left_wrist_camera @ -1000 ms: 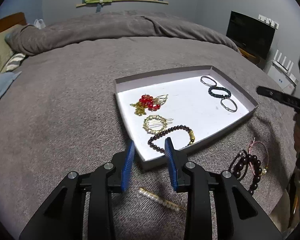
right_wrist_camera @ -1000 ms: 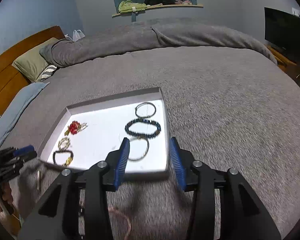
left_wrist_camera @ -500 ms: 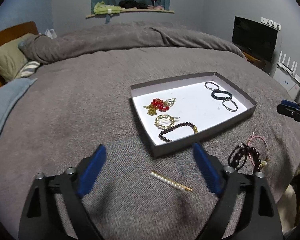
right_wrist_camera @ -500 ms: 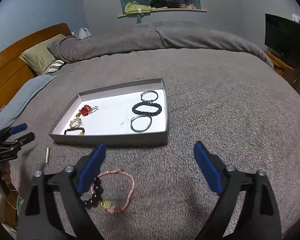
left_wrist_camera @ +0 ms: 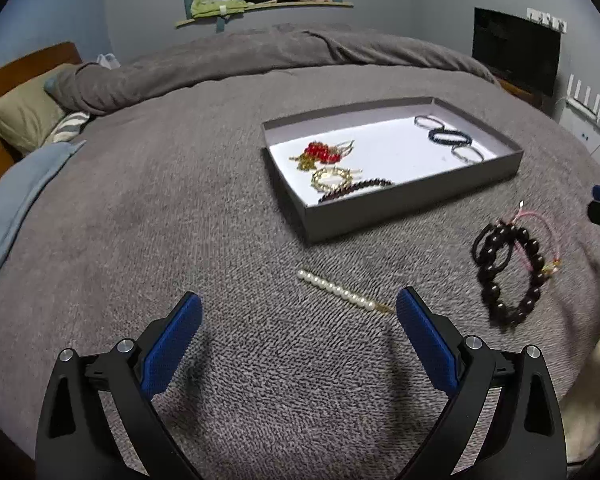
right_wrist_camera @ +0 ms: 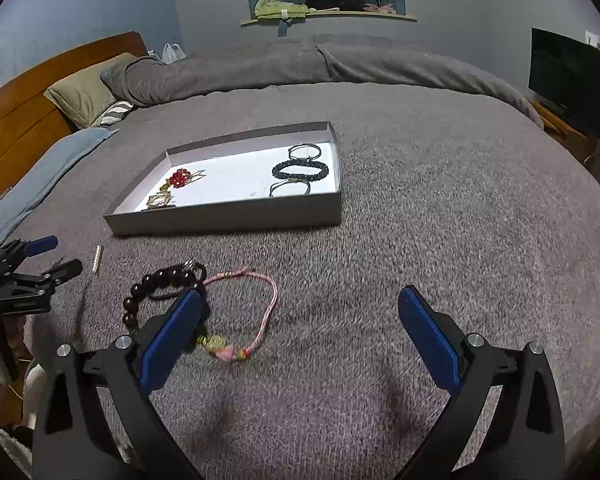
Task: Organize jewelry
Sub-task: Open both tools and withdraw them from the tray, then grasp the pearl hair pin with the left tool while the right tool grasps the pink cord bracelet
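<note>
A grey box (left_wrist_camera: 412,208) (right_wrist_camera: 228,220) with a white floor lies on the bed and holds several bracelets and hair clips. On the blanket in front of it lie a pearl hair clip (left_wrist_camera: 340,290) (right_wrist_camera: 97,260), a dark bead bracelet (left_wrist_camera: 508,272) (right_wrist_camera: 156,284) and a pink cord bracelet (left_wrist_camera: 540,232) (right_wrist_camera: 256,308). My left gripper (left_wrist_camera: 299,336) is open and empty, just short of the pearl clip. My right gripper (right_wrist_camera: 299,336) is open and empty, with the pink bracelet just ahead of its left finger.
A grey blanket (right_wrist_camera: 440,208) covers the bed, with a rolled duvet (left_wrist_camera: 260,56) at the far side. Pillows (left_wrist_camera: 24,116) and a wooden headboard (right_wrist_camera: 24,108) are at the left. A dark screen (left_wrist_camera: 516,56) stands at the right. The bed edge is close behind both grippers.
Both grippers have opened wide and drawn back from the box toward the near bed edge. The loose pearl clip and bracelets now lie ahead of them.
</note>
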